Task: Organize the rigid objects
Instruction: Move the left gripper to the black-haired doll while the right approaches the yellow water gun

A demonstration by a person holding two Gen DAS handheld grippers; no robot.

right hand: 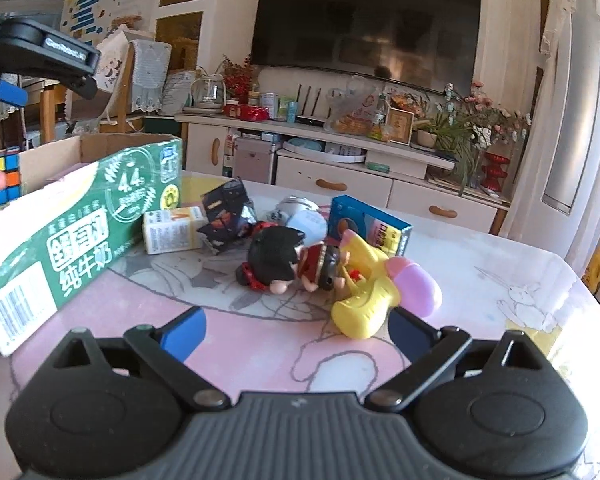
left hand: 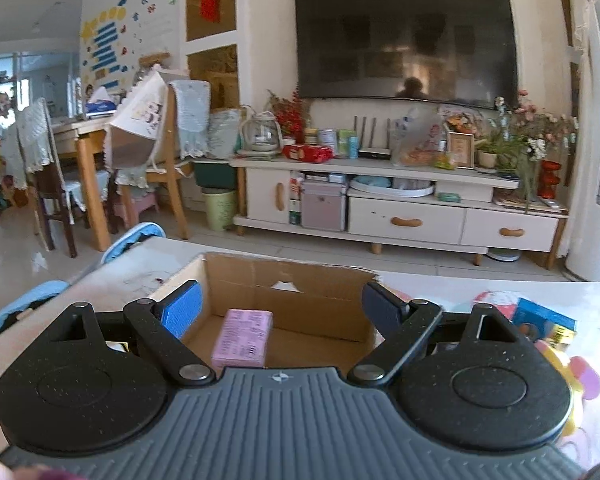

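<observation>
Grippers, left (left hand: 282,306) and right (right hand: 296,330), we hold spread and empty; pink box (left hand: 244,336) lies in the carton (left hand: 284,280), yellow toy (right hand: 364,300) near the right one.

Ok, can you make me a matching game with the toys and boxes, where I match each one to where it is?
Things:
1. pink rectangular packet
2. yellow plastic toy with a pink tip
3. small white and yellow carton
4. blue rectangular box

Places:
A. lying beside the green milk box
B. standing at the back of the toy pile
C. inside the open cardboard box
D. nearest the right gripper

Pairs: 1-C, 2-D, 3-A, 4-B
</observation>
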